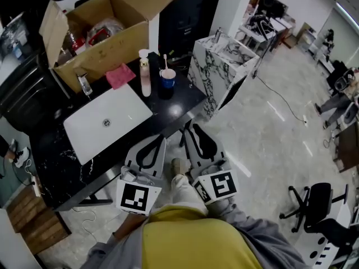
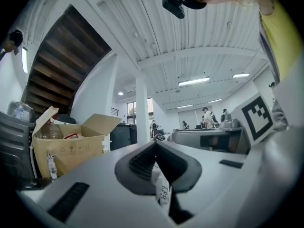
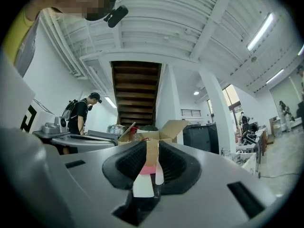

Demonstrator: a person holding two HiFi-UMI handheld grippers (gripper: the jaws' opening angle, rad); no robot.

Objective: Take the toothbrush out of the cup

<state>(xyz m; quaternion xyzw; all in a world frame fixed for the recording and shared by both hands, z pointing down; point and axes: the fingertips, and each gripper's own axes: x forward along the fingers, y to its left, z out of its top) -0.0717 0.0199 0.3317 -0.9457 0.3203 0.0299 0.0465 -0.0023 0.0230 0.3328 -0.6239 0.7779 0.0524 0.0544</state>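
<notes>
In the head view a blue cup [image 1: 167,78] stands on the black table [image 1: 56,161] near its far right corner. A toothbrush [image 1: 165,60] stands upright in it. Both grippers hover off the table's near edge, well short of the cup. My left gripper [image 1: 161,140] points at the table; in the left gripper view its [image 2: 155,145] tips meet with nothing between them. Beside it to the right, my right gripper [image 1: 188,125] is open by a narrow gap [image 3: 152,148] and holds nothing. The cup cannot be made out in either gripper view.
A pump bottle [image 1: 145,74] stands just left of the cup, with a pink cloth [image 1: 120,75] and an open cardboard box [image 1: 95,38] further left. A white laptop [image 1: 106,121] lies mid-table. A marble-patterned cabinet [image 1: 221,66] adjoins the table's right end. An office chair [image 1: 314,206] stands on the floor.
</notes>
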